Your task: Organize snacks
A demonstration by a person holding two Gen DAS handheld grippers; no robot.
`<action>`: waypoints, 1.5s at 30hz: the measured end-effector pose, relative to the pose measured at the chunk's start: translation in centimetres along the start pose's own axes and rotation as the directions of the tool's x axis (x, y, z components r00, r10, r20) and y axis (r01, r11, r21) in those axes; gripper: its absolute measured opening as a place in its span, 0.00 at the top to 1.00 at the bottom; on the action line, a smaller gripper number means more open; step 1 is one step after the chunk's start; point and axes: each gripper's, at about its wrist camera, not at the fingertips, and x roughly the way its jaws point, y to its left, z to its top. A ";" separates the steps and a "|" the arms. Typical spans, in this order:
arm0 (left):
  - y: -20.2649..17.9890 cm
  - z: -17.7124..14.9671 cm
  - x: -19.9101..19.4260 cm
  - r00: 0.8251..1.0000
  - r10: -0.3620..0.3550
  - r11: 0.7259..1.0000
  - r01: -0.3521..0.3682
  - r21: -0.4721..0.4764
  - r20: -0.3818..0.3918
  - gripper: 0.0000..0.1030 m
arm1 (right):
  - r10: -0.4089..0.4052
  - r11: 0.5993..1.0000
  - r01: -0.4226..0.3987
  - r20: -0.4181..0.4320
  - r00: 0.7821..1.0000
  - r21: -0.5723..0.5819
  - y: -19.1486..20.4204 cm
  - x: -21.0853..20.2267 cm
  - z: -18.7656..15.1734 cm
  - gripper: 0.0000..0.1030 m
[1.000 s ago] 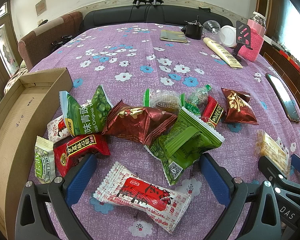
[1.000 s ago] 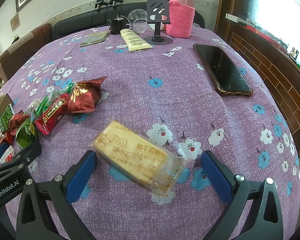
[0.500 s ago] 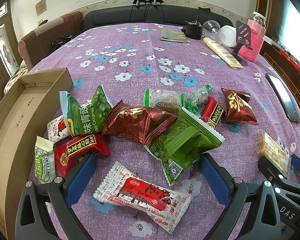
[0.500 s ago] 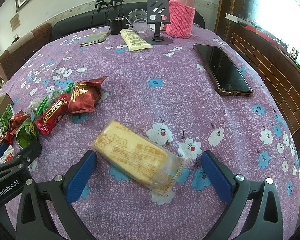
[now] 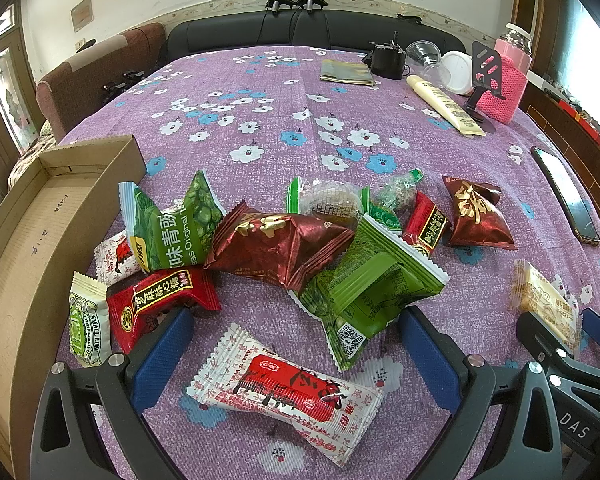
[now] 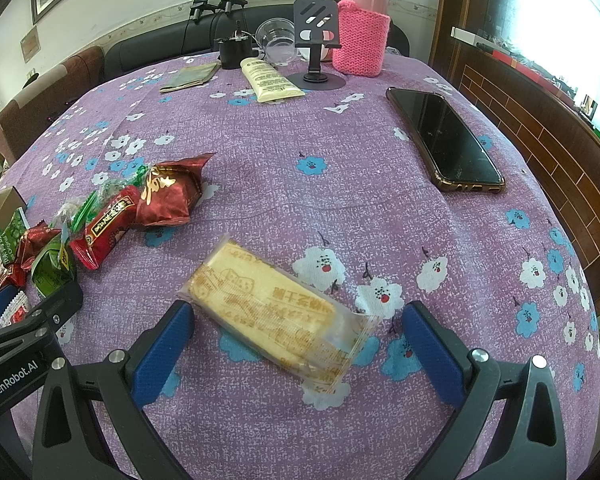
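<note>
Between my left gripper's (image 5: 290,354) wide-open, empty jaws lies the red-and-white packet (image 5: 286,390); box (image 5: 24,216) at 10 o'clock. Right gripper (image 6: 296,344), also spread and empty, straddles the biscuit pack (image 6: 276,312) (crinkly film). I'd close across its narrow width, slowly.

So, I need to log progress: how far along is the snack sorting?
Nothing looks done: the brown cardboard box holds no snacks. The open left gripper straddles a red-and-white packet; the open right gripper straddles a clear biscuit packet. Neither is gripped. The pile of wrapped snacks remains.
</note>
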 end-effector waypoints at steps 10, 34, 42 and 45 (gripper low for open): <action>0.0 0.0 -0.1 1.000 -0.005 1.000 0.006 0.004 -0.016 0.00 | 0.000 1.000 0.000 0.000 1.000 0.000 0.0 0.0 0.0 0.00; -0.1 0.4 0.2 1.000 -0.001 1.000 0.001 0.006 -0.025 0.00 | 0.000 1.000 0.000 0.000 1.000 0.000 0.0 0.0 0.0 0.00; -0.3 -0.5 -1.4 0.993 -0.114 0.991 0.116 0.072 -0.026 0.19 | 0.000 1.000 0.000 0.000 1.000 0.000 0.0 0.0 0.0 0.00; 0.5 -0.8 -3.5 0.982 -0.189 0.981 0.188 0.042 -0.002 0.20 | 0.000 1.000 0.000 0.000 1.000 0.000 0.0 0.0 0.0 0.00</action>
